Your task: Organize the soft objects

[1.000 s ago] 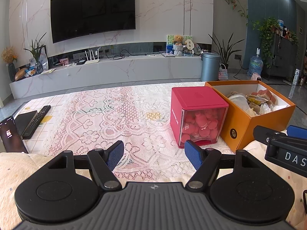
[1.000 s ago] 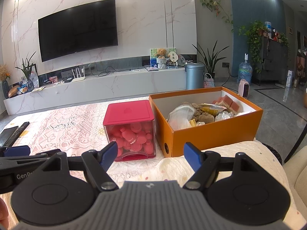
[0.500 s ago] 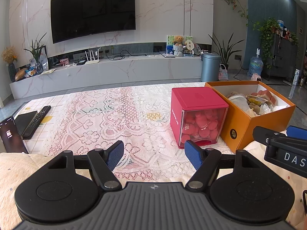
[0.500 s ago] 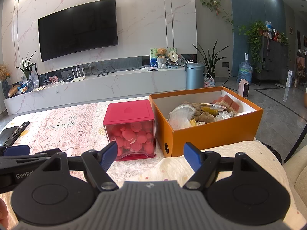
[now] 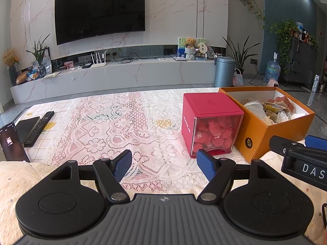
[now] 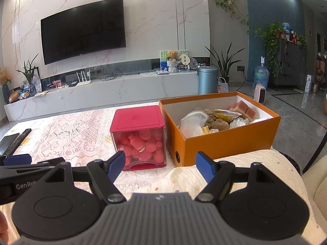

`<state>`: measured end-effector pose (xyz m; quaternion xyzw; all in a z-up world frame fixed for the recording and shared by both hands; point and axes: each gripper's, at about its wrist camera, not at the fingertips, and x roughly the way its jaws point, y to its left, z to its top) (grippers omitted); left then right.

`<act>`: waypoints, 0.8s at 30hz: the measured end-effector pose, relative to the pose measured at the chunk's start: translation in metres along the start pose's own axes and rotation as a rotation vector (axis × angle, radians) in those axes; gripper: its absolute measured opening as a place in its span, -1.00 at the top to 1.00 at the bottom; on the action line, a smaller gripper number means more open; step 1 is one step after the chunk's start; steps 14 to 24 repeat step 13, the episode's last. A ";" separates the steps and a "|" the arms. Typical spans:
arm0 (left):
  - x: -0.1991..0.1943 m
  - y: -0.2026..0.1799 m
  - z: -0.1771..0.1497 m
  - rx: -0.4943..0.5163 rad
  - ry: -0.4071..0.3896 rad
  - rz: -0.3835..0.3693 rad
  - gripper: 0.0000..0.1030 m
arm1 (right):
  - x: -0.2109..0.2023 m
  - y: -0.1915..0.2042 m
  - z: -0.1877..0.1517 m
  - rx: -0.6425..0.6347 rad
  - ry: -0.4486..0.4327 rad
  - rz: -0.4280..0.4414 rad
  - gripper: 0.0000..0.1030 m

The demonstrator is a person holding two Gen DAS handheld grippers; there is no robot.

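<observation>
An open orange box (image 6: 229, 140) (image 5: 286, 126) on the lace-covered table holds several soft things: sponges (image 6: 243, 107), a white mesh pouch (image 6: 192, 120), brown plush pieces. Left of it and touching it stands a red-lidded clear cube (image 6: 141, 136) (image 5: 212, 126) full of red soft pieces. My left gripper (image 5: 164, 166) is open and empty at the table's near edge, short of the cube. My right gripper (image 6: 160, 166) is open and empty, over a cream cloth in front of the box.
A black remote (image 5: 38, 128) and a phone (image 5: 10, 143) lie at the table's left edge. A cream dotted cloth (image 6: 224, 167) covers the near edge. The TV wall and a low marble console (image 5: 122, 75) stand beyond the table.
</observation>
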<state>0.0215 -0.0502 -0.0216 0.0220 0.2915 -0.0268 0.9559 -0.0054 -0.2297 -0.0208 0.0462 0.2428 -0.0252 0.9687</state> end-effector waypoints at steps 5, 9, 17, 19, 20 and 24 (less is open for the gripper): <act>0.000 0.000 0.000 -0.001 0.000 0.000 -0.65 | 0.000 0.000 0.000 0.000 0.000 0.000 -0.46; -0.001 0.000 0.000 -0.004 -0.001 -0.004 -0.65 | 0.000 0.000 0.000 0.000 0.000 0.000 -0.46; -0.001 -0.002 0.001 -0.003 -0.003 -0.006 -0.65 | 0.000 0.000 0.000 0.000 0.001 0.000 -0.46; -0.001 -0.002 0.001 -0.003 -0.003 -0.006 -0.65 | 0.000 0.000 0.000 0.000 0.001 0.000 -0.46; -0.001 -0.002 0.001 -0.003 -0.003 -0.006 -0.65 | 0.000 0.000 0.000 0.000 0.001 0.000 -0.46; -0.001 -0.002 0.001 -0.003 -0.003 -0.006 -0.65 | 0.000 0.000 0.000 0.000 0.001 0.000 -0.46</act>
